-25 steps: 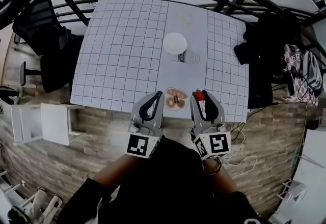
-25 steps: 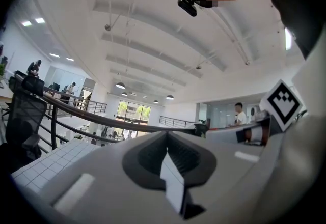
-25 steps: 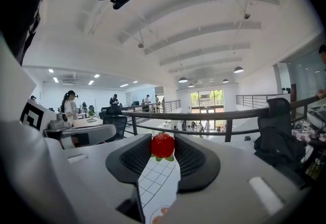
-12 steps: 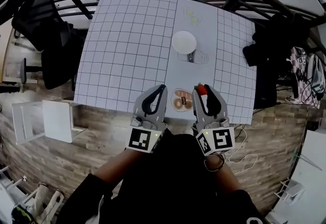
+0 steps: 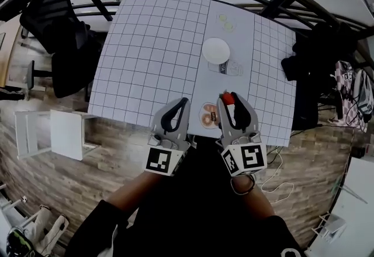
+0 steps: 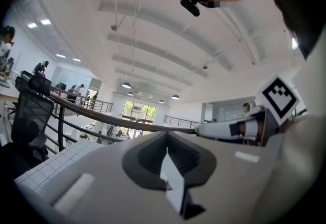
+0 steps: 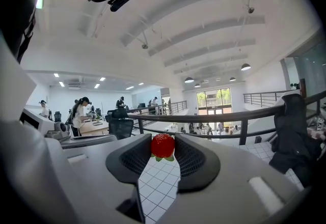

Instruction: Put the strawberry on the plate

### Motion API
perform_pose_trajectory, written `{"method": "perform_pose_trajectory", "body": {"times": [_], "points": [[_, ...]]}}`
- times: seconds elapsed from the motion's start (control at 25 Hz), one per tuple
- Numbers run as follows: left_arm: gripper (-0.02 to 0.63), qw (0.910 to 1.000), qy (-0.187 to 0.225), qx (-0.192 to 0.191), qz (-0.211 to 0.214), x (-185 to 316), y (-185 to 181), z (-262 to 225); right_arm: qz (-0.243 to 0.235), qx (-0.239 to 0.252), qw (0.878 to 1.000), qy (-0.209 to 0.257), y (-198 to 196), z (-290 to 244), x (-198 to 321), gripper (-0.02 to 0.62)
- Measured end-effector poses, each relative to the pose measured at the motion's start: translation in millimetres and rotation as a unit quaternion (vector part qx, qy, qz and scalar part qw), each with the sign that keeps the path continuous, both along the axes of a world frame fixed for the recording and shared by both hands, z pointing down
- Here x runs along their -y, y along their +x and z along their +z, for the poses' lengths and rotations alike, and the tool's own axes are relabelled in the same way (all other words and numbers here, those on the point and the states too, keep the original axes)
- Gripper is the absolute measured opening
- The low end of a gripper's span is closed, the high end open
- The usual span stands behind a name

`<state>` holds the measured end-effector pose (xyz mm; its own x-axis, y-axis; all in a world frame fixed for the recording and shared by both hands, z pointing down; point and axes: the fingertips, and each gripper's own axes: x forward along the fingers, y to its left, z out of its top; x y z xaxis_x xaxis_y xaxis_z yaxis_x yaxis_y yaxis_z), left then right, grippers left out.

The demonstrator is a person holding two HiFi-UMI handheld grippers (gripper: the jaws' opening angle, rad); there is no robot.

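The strawberry (image 7: 162, 145) is pinched between the jaw tips of the right gripper (image 5: 229, 100) and is held in the air above the near part of the gridded table (image 5: 152, 57). The left gripper (image 5: 183, 101) is closed, with nothing in it, alongside. The white plate (image 5: 216, 50) is seen well ahead, mid-table. A small dish (image 5: 208, 115) is seen between the two grippers.

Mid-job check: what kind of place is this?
Likely an open-plan office mezzanine: a black railing edges the gridded table, an office chair stands beside it, and people work at desks.
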<state>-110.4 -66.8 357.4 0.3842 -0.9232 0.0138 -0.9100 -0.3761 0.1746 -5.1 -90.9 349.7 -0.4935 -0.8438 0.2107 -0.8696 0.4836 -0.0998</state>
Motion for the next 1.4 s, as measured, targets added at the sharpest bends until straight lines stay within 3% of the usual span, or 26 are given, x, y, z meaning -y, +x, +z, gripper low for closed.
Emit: {"method": "perform_pose_trajectory", "body": {"times": [0.6,0.8,1.04,1.4], "points": [[0.009,0.9997,-0.019,0.009,-0.015,40.7,5.3,4.6,-0.005,0.001,1.0,-0.004,10.3,11.4,46.3,0.138],[0.009,0.9997,-0.001,0.003,-0.024,62.4,8.1,10.0,-0.007,-0.01,1.0,-0.013,18.4,32.0,69.6,0.138],[0.009,0.9987,-0.048,0.01,-0.018,102.9,22.2,19.8,-0.018,-0.034,0.999,-0.036,24.9,52.5,116.5,0.14],[0.009,0.9971,-0.071,0.013,-0.024,148.5,37.6,42.3,-0.035,-0.077,0.994,-0.071,31.0,116.6,176.9,0.14]]}}
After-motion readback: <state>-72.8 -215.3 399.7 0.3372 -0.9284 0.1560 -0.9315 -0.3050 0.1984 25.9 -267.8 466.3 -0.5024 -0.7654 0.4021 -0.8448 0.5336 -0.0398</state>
